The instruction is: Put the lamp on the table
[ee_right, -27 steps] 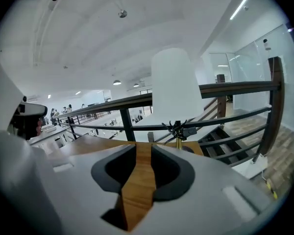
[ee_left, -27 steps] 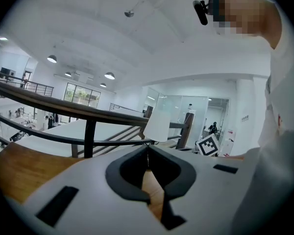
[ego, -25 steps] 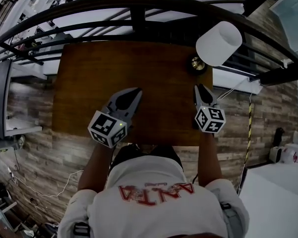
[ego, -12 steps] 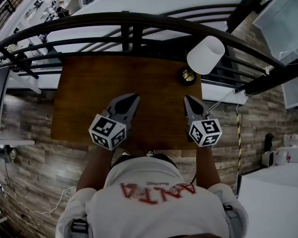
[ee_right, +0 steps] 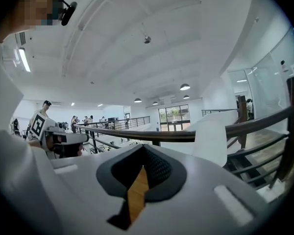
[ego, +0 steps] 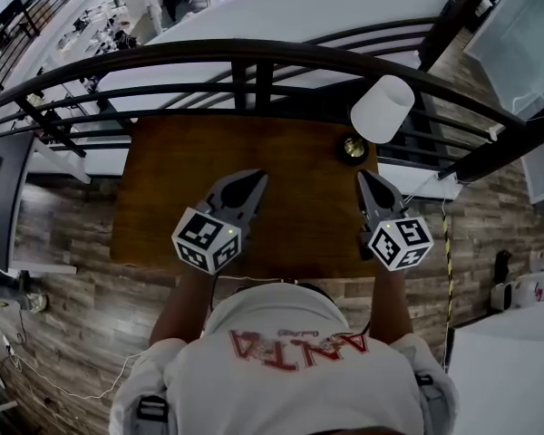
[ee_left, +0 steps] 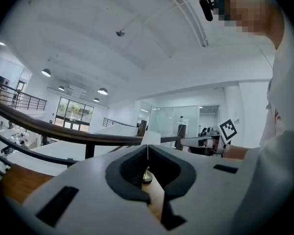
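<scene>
Head view: the lamp stands on its base at the far right corner of the tabletop, beside the railing. The job looks done, so the left gripper and right gripper hold nothing. Both have their fingers pressed together.

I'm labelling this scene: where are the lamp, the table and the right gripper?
lamp (ego: 383,109): head view, white shade.
table (ego: 181,170): head view, bare wooden top.
right gripper (ego: 364,176): head view, closed jaw tips.
</scene>
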Available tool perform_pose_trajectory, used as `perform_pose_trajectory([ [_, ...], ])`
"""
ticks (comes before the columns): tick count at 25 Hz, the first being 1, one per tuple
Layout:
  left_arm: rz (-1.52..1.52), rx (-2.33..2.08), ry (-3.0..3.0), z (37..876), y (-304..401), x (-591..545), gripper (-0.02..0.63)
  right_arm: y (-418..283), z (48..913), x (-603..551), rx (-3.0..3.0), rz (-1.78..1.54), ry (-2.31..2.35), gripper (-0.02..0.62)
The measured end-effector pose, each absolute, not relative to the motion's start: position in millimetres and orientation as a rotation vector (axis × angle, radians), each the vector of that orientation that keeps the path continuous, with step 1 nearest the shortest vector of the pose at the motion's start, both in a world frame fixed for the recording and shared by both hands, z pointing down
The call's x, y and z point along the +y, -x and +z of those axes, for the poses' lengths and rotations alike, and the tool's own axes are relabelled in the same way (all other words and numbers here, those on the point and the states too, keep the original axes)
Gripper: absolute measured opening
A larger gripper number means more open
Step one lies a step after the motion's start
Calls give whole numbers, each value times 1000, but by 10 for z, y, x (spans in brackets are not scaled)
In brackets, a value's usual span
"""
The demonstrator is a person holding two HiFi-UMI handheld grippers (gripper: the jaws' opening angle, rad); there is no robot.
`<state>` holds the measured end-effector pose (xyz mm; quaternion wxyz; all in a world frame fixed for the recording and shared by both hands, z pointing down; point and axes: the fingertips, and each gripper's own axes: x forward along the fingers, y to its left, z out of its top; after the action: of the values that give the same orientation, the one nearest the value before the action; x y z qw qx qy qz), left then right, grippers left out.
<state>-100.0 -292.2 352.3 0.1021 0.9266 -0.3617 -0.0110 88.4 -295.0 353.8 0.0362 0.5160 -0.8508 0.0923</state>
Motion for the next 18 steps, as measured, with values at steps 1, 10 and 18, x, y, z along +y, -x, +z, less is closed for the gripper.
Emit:
perform_pose_trajectory([
  [1, -34, -1068, -2740, 3510, 1005, -2917, 9, -882, 3528, -2947, -2613, 280, -1588, 2],
  [10, -55, -1048, -2725, 3544, 1020, -2929, 9, -890, 3661, -2950, -2594, 329, -1566, 2],
  [18, -42, -1024, -2719, 3580, 981, -2902, 9, -920, 3697, -2923, -2585, 346, -1588, 2],
])
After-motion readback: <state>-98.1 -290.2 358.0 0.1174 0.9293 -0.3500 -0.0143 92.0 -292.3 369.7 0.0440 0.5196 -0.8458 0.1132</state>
